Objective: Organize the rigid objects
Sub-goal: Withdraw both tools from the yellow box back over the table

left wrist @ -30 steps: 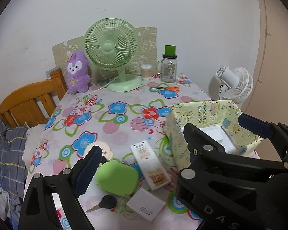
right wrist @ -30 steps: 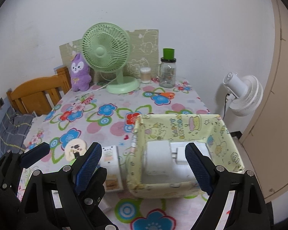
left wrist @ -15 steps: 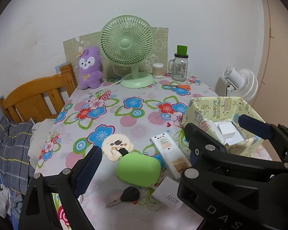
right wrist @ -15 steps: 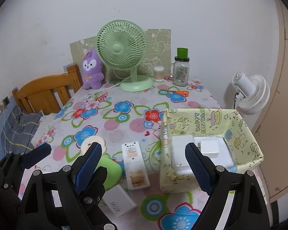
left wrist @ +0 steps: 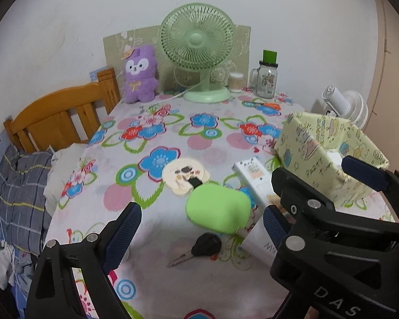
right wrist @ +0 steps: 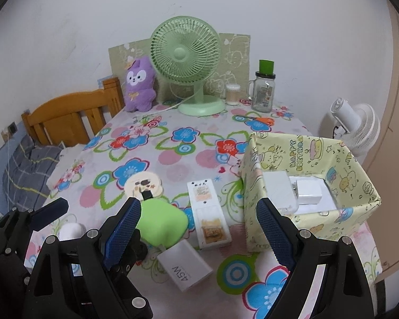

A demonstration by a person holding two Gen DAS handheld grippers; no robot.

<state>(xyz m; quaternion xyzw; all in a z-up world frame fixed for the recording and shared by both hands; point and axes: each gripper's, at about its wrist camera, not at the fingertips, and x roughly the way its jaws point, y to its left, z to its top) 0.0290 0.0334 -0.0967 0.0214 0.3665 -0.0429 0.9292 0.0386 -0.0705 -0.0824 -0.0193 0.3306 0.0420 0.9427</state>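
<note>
Left hand-held gripper (left wrist: 199,228): jaws spread wide, nothing between the pads; it tilts down toward the near edge of the table (left wrist: 173,287), with the black key (left wrist: 199,248) just ahead of it
Right hand-held gripper (right wrist: 198,228): also wide apart and empty, angled down over the near right part of the table, the white remote (right wrist: 208,212) and the 45W charger block (right wrist: 185,268) lying between its fingers in view
Loose things: green case (left wrist: 218,210) near the front edge, touching or overlapping the round cream tag (left wrist: 185,176); remote just beside it
Yellow paper box (right wrist: 306,154): at the right edge, already holding white blocks
Step in hand, my reading: choosing the next piece for the box
How to do it well: take the charger block across its short sides, pads square to the faces, and lift clear of the box's soft wall before lowering in
Risk: the paper wall may fold if nudged
</note>
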